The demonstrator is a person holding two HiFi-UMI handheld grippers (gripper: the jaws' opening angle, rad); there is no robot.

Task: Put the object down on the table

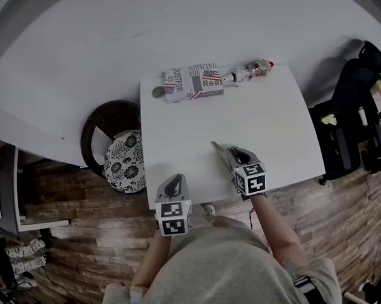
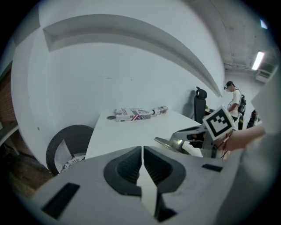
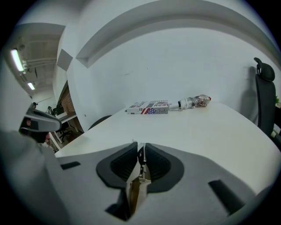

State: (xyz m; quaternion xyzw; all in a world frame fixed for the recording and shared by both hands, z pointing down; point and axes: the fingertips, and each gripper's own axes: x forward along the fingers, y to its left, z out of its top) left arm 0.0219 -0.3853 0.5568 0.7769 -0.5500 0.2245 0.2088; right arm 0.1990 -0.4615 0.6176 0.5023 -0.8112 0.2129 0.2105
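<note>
At the white table's [image 1: 271, 113] near edge, 6 o'clock | sets thin metal piece [image 1: 218, 149] low to the top, tip toward 11 o'clock, between right gripper's [image 1: 236, 157] slightly parted jaws, pads seemingly off it, likely for release | holds left gripper [image 1: 174, 183] closed, empty, at 7 o'clock, clear of the set-down.

Worktop [image 1: 271, 122] carries box [image 1: 192, 82] at far edge, small disc [image 1: 157, 92] just left of it, bottle [image 1: 253, 70] just right; round chair [image 1: 104, 123] on floor to the left; left hand-held gripper [image 1: 175, 180] at near edge, right hand-held gripper [image 1: 232, 154] right of it.
</note>
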